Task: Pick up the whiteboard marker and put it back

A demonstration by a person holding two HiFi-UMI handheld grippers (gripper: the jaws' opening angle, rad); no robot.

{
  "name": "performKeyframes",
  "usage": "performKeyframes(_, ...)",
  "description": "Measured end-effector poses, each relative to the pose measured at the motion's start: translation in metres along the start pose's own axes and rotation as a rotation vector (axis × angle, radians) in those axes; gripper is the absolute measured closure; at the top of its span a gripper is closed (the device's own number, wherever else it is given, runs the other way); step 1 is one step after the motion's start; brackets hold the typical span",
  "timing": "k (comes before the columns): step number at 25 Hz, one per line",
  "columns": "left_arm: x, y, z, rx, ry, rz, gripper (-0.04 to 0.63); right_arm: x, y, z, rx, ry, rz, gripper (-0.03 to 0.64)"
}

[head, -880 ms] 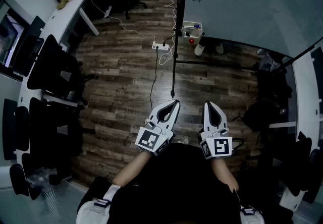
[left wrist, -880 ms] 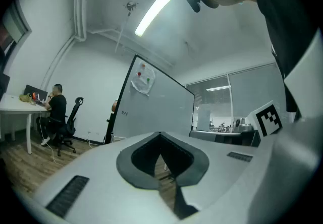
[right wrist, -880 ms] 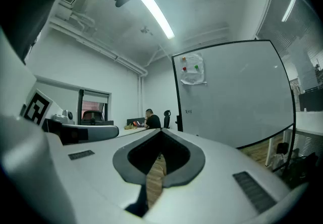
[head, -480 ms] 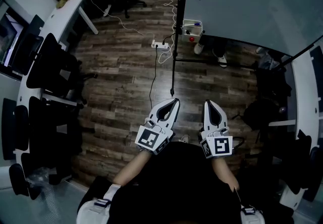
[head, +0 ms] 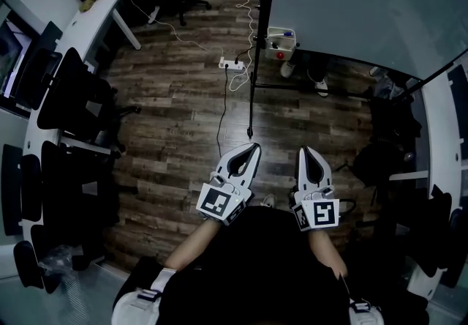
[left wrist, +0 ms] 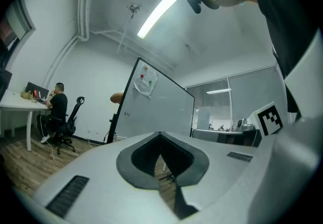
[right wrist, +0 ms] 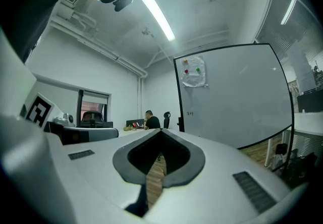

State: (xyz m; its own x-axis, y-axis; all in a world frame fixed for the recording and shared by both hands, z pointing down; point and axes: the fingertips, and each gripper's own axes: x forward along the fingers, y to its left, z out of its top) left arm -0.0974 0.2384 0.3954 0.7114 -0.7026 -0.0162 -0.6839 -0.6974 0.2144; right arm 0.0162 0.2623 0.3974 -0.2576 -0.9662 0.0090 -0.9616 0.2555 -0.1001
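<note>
The left claw and right claw are both closed together, holding nothing. They point toward the whiteboard, well apart from it.

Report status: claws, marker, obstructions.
Left claw shut, empty; right claw shut, empty. Marker not made out; whiteboard stands ahead. Power strip and cables on floor between.

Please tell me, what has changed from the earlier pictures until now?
Almost nothing. One shoe of someone standing behind the whiteboard stepped a little toward the lower edge of the head view. Nothing was taken hold of or let go. The left tongs and right tongs stayed shut, empty and level in front of the person, above the wooden floor.
</note>
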Motion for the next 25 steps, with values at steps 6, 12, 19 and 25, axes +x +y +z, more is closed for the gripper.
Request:
performKeyframes(6, -0.016, 0.020, -0.008, -0.017, 0.028, 0.002, 0.588, 0.000, 0.020, -0.001, -0.004, -0.003, -0.017, 0.603)
performKeyframes(12, -0.032, 0.040, 0.002, -0.012, 0.009, -0.008, 0.588, 0.000, 0.040, 0.001, -0.002, -0.017, -0.046, 0.603)
performKeyframes(19, -0.038, 0.043, 0.003, -0.037, 0.001, -0.019, 0.588, -0.002, 0.046, -0.002, -0.005, -0.003, -0.081, 0.603)
performKeyframes(25, -0.027, 0.043, 0.001, -0.039, 0.017, -0.037, 0.588, 0.009, 0.041, -0.003, -0.004, -0.010, -0.082, 0.603)
